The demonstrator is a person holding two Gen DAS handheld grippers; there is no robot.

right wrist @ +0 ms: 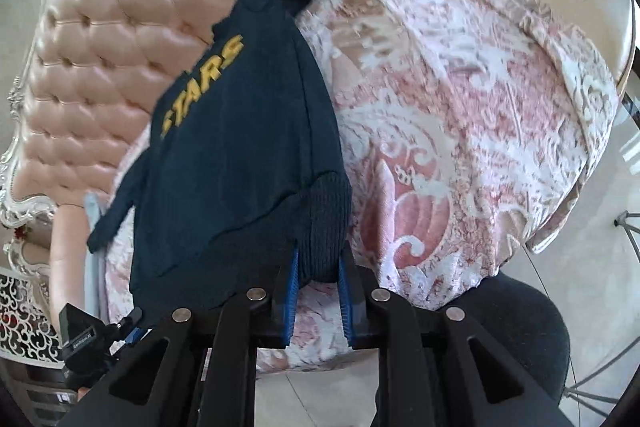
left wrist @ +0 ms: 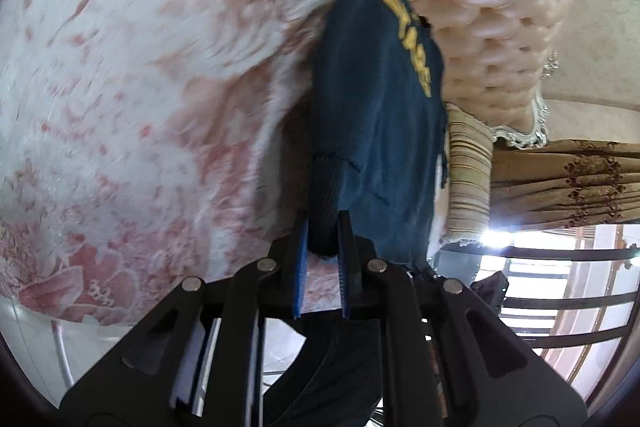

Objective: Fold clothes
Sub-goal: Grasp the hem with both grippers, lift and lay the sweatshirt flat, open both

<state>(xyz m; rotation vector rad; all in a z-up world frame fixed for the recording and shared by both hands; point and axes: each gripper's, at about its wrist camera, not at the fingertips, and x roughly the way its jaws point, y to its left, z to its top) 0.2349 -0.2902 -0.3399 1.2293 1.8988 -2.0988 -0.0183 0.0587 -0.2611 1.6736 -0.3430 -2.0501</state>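
Observation:
A navy sweatshirt [left wrist: 376, 99] with yellow lettering lies on a pink and white floral bedspread [left wrist: 132, 87]. In the left wrist view my left gripper [left wrist: 323, 227] is shut on its ribbed hem, the dark knit bunched between the blue pads. In the right wrist view the same sweatshirt [right wrist: 240, 155] shows the word STARS, with one sleeve stretched toward the far edge. My right gripper [right wrist: 318, 261] is shut on another part of the ribbed hem, which fills the gap between its pads. My left gripper [right wrist: 132, 327] shows at the lower left of that view.
A tufted pink headboard [right wrist: 104, 39] with a silver carved frame stands behind the bedspread [right wrist: 460, 131]. Striped curtains [left wrist: 568, 183] and a barred window [left wrist: 560, 291] lie to the right in the left wrist view. A dark round seat [right wrist: 532, 331] sits by the bed's near edge.

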